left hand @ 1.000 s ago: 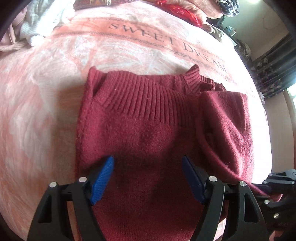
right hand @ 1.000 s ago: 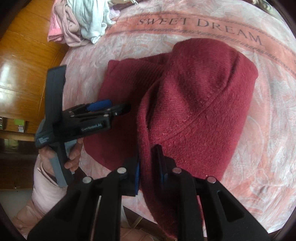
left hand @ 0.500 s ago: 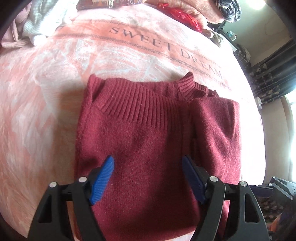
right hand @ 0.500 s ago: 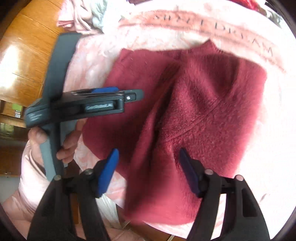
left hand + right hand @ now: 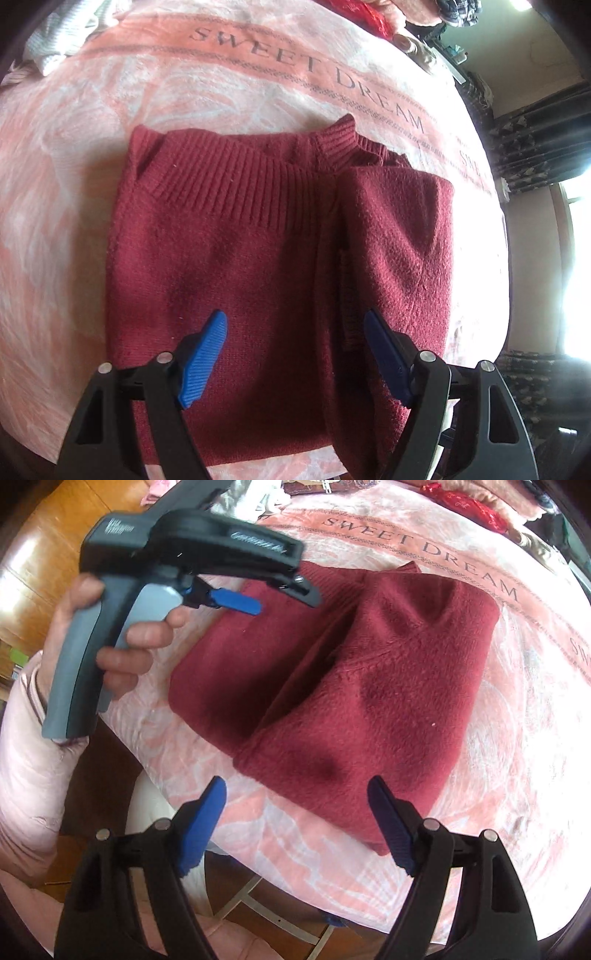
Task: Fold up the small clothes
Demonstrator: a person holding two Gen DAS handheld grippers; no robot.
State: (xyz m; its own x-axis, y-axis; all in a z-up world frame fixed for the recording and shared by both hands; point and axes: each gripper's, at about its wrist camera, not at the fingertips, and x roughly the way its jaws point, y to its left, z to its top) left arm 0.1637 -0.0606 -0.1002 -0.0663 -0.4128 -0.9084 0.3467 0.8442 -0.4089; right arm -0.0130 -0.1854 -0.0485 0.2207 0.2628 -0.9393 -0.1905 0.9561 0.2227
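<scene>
A dark red knitted sweater (image 5: 258,251) lies folded on the pink blanket, its ribbed hem toward the far side and a second layer folded over on the right. My left gripper (image 5: 295,350) is open and empty, hovering over the sweater's near part. In the right wrist view the sweater (image 5: 369,686) lies flat with the folded flap on top. My right gripper (image 5: 295,823) is open and empty, just off the sweater's near edge. The left gripper (image 5: 236,602) shows there too, held up by a hand over the sweater's left side.
The pink "SWEET DREAM" blanket (image 5: 258,74) covers the table. A pile of pale clothes (image 5: 62,37) lies at the far left and red clothes (image 5: 354,14) at the far edge. The table's near edge (image 5: 258,856) drops to a wooden floor (image 5: 33,572).
My right gripper let go of the folded flap, opened and pulled back off the sweater's near edge. The flap now lies flat. My left gripper rose a little and stayed open.
</scene>
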